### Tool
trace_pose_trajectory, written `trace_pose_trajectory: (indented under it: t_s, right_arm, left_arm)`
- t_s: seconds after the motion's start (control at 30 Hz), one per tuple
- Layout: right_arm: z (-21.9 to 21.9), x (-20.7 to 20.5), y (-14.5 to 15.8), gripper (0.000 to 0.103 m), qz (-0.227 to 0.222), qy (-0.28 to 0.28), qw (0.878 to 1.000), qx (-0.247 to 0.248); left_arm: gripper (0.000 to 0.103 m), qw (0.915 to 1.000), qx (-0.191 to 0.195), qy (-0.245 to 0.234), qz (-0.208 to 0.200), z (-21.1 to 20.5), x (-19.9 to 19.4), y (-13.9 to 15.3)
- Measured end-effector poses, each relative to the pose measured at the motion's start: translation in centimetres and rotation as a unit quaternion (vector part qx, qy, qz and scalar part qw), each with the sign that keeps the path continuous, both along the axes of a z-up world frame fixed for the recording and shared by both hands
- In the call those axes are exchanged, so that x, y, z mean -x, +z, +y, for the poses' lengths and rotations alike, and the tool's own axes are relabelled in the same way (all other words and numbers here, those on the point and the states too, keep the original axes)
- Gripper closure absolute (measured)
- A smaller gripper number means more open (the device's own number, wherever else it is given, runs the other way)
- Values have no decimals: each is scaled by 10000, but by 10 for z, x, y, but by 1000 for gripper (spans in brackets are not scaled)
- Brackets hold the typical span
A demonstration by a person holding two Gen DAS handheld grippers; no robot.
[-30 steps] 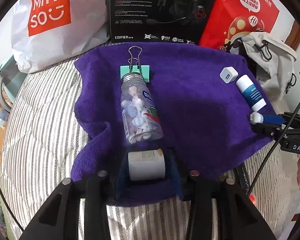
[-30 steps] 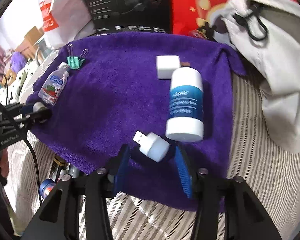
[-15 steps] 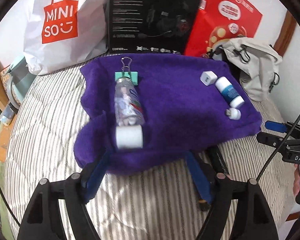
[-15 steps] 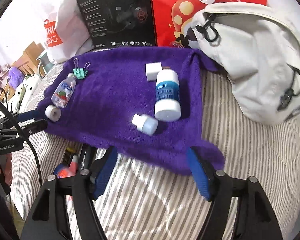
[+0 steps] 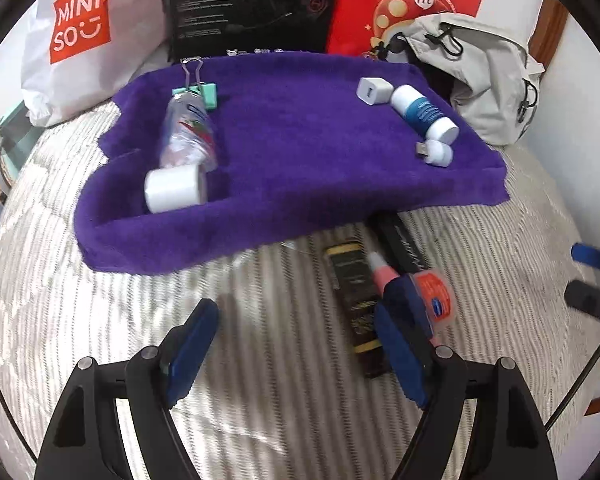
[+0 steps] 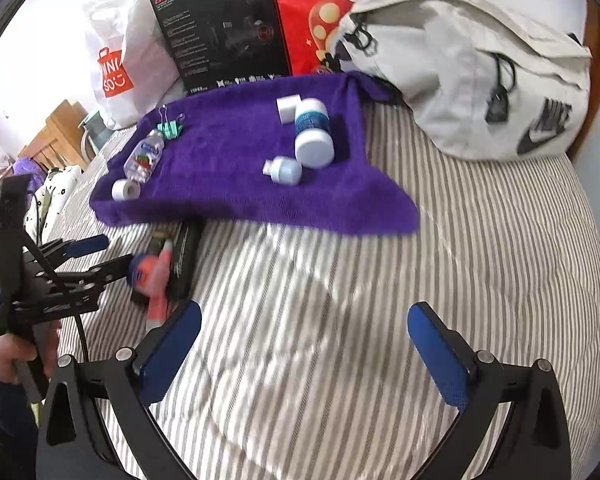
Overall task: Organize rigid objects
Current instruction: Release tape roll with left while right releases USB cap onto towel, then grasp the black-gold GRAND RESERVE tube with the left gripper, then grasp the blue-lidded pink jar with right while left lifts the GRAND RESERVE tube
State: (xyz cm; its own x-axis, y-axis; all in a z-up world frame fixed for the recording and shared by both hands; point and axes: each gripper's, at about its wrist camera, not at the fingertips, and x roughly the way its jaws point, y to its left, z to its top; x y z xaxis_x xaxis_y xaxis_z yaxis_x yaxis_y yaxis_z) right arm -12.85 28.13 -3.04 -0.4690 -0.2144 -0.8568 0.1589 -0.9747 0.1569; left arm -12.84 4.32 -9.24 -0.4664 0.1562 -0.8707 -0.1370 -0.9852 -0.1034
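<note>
Left wrist view: left gripper over the striped bed, jaws apart, nothing between them. Purple towel spread ahead on the bed. On its left side, in a line: green binder clip at the far end, clear bottle lying flat just in front of it, white tape roll touching the bottle's near end. On the towel's right side: white charger cube, blue-and-white bottle lying beside it, small white USB plug just in front of that bottle. Off the towel, near the right jaw: black-and-gold tube, red-capped items, blurred, exact type unclear. Behind the towel: white shopping bag, black box, red bag, grey backpack.

Right wrist view: right gripper over bare striped bed, jaws opening, already wide, nothing between them. Towel further off; same two groups lie on it, tape roll at its near left corner, USB plug just in front of the blue-and-white bottle. The left gripper shows at left, held in a hand, its tips just beside the red-capped items.
</note>
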Motion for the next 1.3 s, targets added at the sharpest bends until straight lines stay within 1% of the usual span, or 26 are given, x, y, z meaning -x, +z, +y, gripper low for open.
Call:
trace_pose_trajectory:
  t_s: [0.07,0.13,0.2,0.23,0.27,0.33,0.47,0.53,0.6,0.63,0.67,0.7,0.73,0.77,0.83,1.0,1.17,1.23,1.3]
  right_arm:
    - [4,-9,-2,1,-17,-60,10000,-34]
    - [8,-18,-3,1,-51,-123,9999,7]
    - [11,-23,-5,1,-70,-147,9998,78]
    - [12,-25,-5,1,-74,-151,9998,94]
    - [13,-27,-6,1,-81,-149,9998,94]
    - [13,-30,-8,1,-115,-143,9998,64]
    - [12,-33,-8,1,-62,-157,9996,208]
    - [8,-33,-10,1,-40,-119,9996,250]
    - [4,-33,-13,1,-42,-86,9996,248]
    - [1,-33,-15,1,-50,-68,9997,240]
    - [0,-33,-16,1,-43,-59,9997,225]
    - [-1,-33,-17,1,-19,-50,9998,209]
    - [-3,-32,-18,1,-8,-37,9998,187]
    - [-5,-31,-20,1,-39,-29,9999,166]
    - [-8,-28,-24,2,-89,-20,9999,129]
    - [-20,-25,-26,2,-15,54,9999,137]
    - [-34,-22,-28,2,69,164,9998,0]
    - [-38,-21,-28,2,121,172,9998,-18]
    - [-42,-19,-28,2,185,190,9996,29]
  left_arm:
    - [21,10000,39,15,-4,6,-1,-2]
    - [20,9996,268,-3,17,13,-2,-3]
    - [19,9980,625,-34,-23,18,-3,-5]
    - [19,9969,784,-81,48,20,-6,-5]
    - [19,9965,826,-93,72,20,-8,-4]
    - [19,9965,829,-37,66,17,-9,-4]
    - [20,9982,567,-28,184,15,-7,-6]
    - [26,9981,548,-71,266,17,-8,-6]
    - [44,9979,516,-166,360,21,-10,-4]
    - [47,9976,515,-229,401,23,-12,-3]
    - [54,9973,505,-300,436,25,-13,-3]
    - [63,9971,494,-348,467,27,-13,-2]
    - [70,9969,438,-396,525,27,-15,-2]
    - [79,9968,404,-415,549,28,-15,-2]
    - [80,9965,377,-448,594,28,-17,-2]
    - [80,9966,261,-500,598,24,-17,-1]
    - [80,9970,358,-394,555,11,-21,-1]
    - [80,9976,312,-351,512,4,-22,0]
    - [80,9977,372,-254,497,-3,-24,1]
